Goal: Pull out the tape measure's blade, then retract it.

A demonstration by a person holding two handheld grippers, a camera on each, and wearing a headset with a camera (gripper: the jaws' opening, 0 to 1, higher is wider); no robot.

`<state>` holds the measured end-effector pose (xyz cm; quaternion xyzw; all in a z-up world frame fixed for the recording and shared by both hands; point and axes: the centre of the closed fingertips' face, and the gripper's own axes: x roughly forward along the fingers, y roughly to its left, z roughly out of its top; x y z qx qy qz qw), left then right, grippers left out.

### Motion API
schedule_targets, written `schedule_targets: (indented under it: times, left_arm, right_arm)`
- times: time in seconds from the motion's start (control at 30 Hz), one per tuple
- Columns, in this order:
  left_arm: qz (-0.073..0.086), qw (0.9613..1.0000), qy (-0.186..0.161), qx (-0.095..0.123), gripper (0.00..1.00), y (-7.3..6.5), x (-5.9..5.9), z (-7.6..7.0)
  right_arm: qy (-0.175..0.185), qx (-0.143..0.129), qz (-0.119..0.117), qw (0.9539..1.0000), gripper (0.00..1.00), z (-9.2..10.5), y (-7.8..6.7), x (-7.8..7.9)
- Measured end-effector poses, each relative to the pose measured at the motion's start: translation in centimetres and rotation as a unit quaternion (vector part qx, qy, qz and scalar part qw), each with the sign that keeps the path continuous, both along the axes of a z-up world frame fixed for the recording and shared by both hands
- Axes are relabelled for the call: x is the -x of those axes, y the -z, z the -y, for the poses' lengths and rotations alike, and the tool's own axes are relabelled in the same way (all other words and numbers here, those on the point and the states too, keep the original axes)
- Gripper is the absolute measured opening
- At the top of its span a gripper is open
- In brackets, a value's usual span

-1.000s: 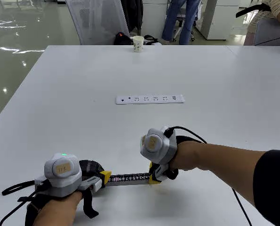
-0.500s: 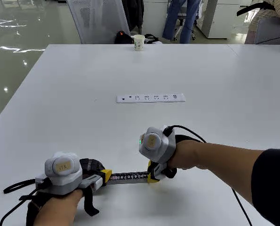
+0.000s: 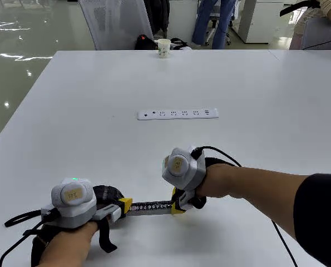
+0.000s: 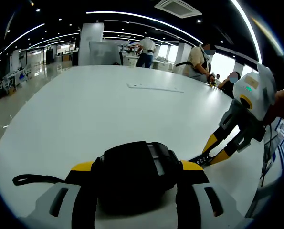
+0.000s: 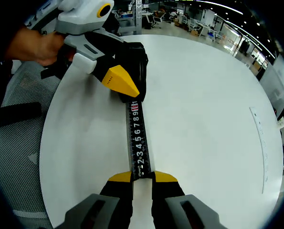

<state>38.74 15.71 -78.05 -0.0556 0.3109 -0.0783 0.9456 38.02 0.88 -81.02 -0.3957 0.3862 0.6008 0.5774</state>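
Your left gripper (image 4: 138, 171) has its fingers (image 4: 82, 168) clamped on the tape measure case (image 5: 133, 59), which sits on the counter (image 3: 210, 78). Your right gripper (image 5: 142, 177) pinches the blade (image 5: 138, 138) tip. In the head view the short blade runs 9-to-3, and the case lies at 9 o'clock from your right gripper.

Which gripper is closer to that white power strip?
Right. The right gripper, pinching the blade, lies straight before the power strip; the left gripper, gripping the case, sits farther left.

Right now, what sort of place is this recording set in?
Likely an open-plan office or lab: a big white table with a power strip, a glossy floor and people standing behind.
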Motion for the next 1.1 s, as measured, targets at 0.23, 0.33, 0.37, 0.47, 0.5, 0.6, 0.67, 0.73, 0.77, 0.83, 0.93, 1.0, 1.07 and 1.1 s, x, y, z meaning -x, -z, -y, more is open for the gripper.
schedule_targets:
  times: [0.23,0.33,0.37,0.47,0.5,0.6,0.67,0.73,0.77,0.83,0.93,1.0,1.07,1.1]
  left_arm:
    - [-0.001,1.0,0.0,0.002,0.62,0.0,0.0,0.0]
    - [-0.001,1.0,0.0,0.003,0.62,0.0,0.0,0.0]
    - [-0.001,1.0,0.0,0.003,0.62,0.0,0.0,0.0]
    - [-0.001,1.0,0.0,0.004,0.62,0.0,0.0,0.0]
    - [-0.002,1.0,0.001,0.004,0.62,0.0,0.0,0.0]
    - [-0.002,1.0,0.001,0.005,0.62,0.0,0.0,0.0]
    - [-0.002,1.0,0.0,0.005,0.62,0.0,0.0,0.0]
    - [-0.001,1.0,0.0,0.006,0.62,0.0,0.0,0.0]
    - [-0.001,1.0,0.0,0.006,0.62,0.0,0.0,0.0]
    - [-0.001,1.0,0.0,0.006,0.62,0.0,0.0,-0.1]
    - [-0.001,1.0,0.0,0.006,0.62,0.0,0.0,0.0]
    - [-0.001,1.0,0.0,0.007,0.62,0.0,0.0,0.0]
    - [-0.002,1.0,0.0,0.007,0.62,0.0,0.0,0.0]
    - [-0.002,1.0,0.0,0.007,0.62,0.0,0.0,0.0]
  right_arm:
    - [0.001,-0.002,-0.001,1.0,0.11,-0.4,0.0,-0.1]
    - [0.0,-0.003,-0.001,1.0,0.11,-0.5,0.0,-0.1]
    - [0.0,-0.003,-0.001,1.0,0.11,-0.5,0.0,-0.1]
    - [0.001,-0.004,-0.001,1.0,0.11,-0.6,0.0,-0.1]
    - [0.001,-0.004,-0.002,1.0,0.11,-0.7,0.0,-0.1]
    - [0.002,-0.005,-0.003,1.0,0.11,-0.8,0.0,0.0]
    - [0.003,-0.007,-0.003,1.0,0.11,-0.9,-0.1,0.0]
    - [0.004,-0.008,-0.004,1.0,0.11,-1.0,0.0,0.0]
    - [0.003,-0.008,-0.004,1.0,0.11,-1.1,0.0,0.0]
    - [0.002,-0.009,-0.003,1.0,0.11,-1.2,0.0,0.0]
    - [0.002,-0.01,-0.003,0.9999,0.11,-1.4,0.0,0.1]
    - [0.001,-0.012,-0.003,0.9999,0.11,-1.5,0.0,0.1]
    - [0.0,-0.013,-0.003,0.9999,0.11,-1.6,0.0,0.1]
    - [-0.001,-0.014,-0.004,0.9999,0.11,-1.7,0.0,0.1]
